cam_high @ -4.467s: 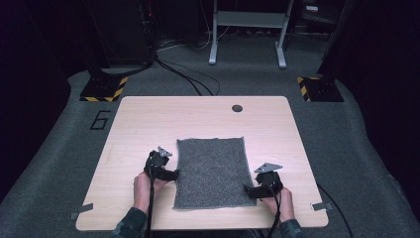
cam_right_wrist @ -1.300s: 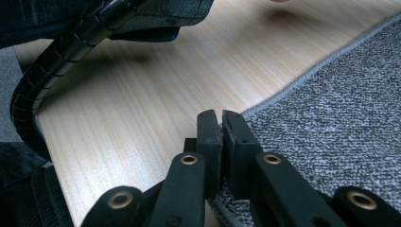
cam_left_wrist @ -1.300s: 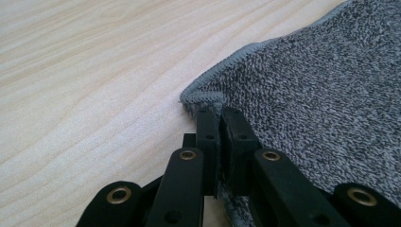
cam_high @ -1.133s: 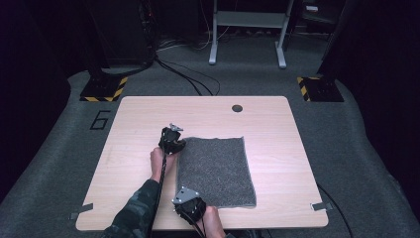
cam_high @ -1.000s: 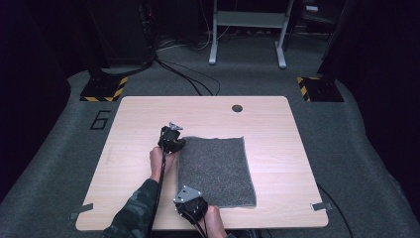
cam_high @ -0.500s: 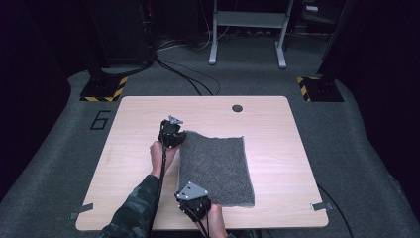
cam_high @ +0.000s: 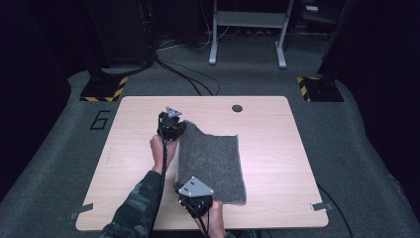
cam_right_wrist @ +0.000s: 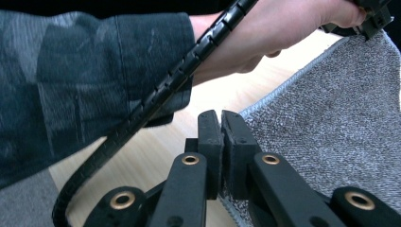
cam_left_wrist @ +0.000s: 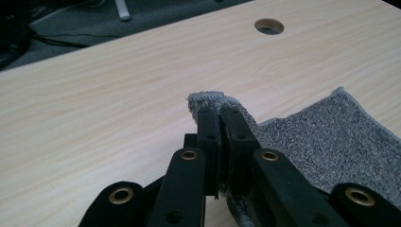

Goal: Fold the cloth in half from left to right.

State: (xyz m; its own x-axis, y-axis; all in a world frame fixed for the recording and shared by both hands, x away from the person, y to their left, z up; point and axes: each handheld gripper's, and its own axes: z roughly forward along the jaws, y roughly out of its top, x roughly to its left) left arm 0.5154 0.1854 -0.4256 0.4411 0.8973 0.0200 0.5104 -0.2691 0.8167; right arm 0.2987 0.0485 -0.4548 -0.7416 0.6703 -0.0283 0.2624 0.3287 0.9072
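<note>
Grey cloth (cam_high: 212, 166) flat on table (cam_high: 277, 148), below cable hole (cam_high: 237, 107). Left gripper (cam_left_wrist: 218, 111) pinches far-left corner, raised; right gripper (cam_right_wrist: 221, 124) pinches near-left corner. Both corners gripped; judged early: fold across not yet made.

The cloth (cam_high: 212, 166) lies on the surface (cam_high: 277, 148). The left gripper (cam_high: 172, 127) is at the cloth's far left corner, the right gripper (cam_high: 195, 194) at its near left corner.
</note>
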